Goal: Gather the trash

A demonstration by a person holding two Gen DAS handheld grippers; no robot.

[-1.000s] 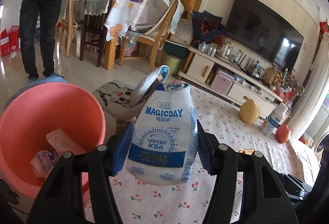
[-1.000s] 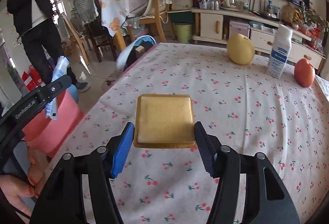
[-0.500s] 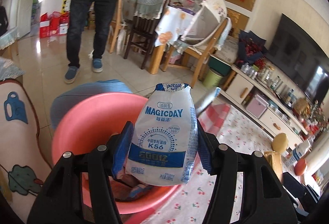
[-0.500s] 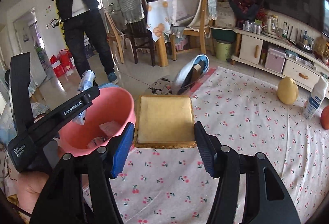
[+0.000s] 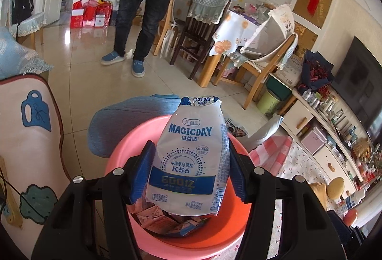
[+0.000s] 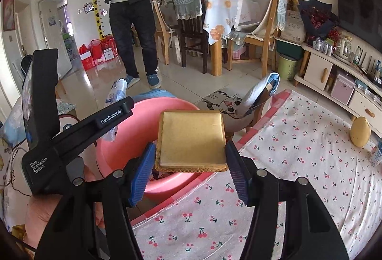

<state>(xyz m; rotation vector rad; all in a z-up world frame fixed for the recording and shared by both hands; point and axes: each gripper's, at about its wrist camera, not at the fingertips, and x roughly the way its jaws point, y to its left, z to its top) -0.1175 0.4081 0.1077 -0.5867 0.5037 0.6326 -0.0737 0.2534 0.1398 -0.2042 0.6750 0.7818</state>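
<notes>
Both grippers have swung over the pink bucket (image 5: 119,152): left gripper (image 5: 188,171) clamps a white-and-blue MAGICDAY pouch (image 5: 191,159), right gripper (image 6: 188,169) clamps a flat, square gold packet (image 6: 191,138).

Open above pink bin (image 5: 119,152), its bottom littered with wrappers (image 5: 167,221), hemmed by blue cushion (image 5: 126,121) behind, cartoon chair (image 5: 26,136) at left, table edge (image 6: 238,140) at right, with left gripper (image 6: 78,131) over its rim beside right gripper (image 6: 188,164).
</notes>
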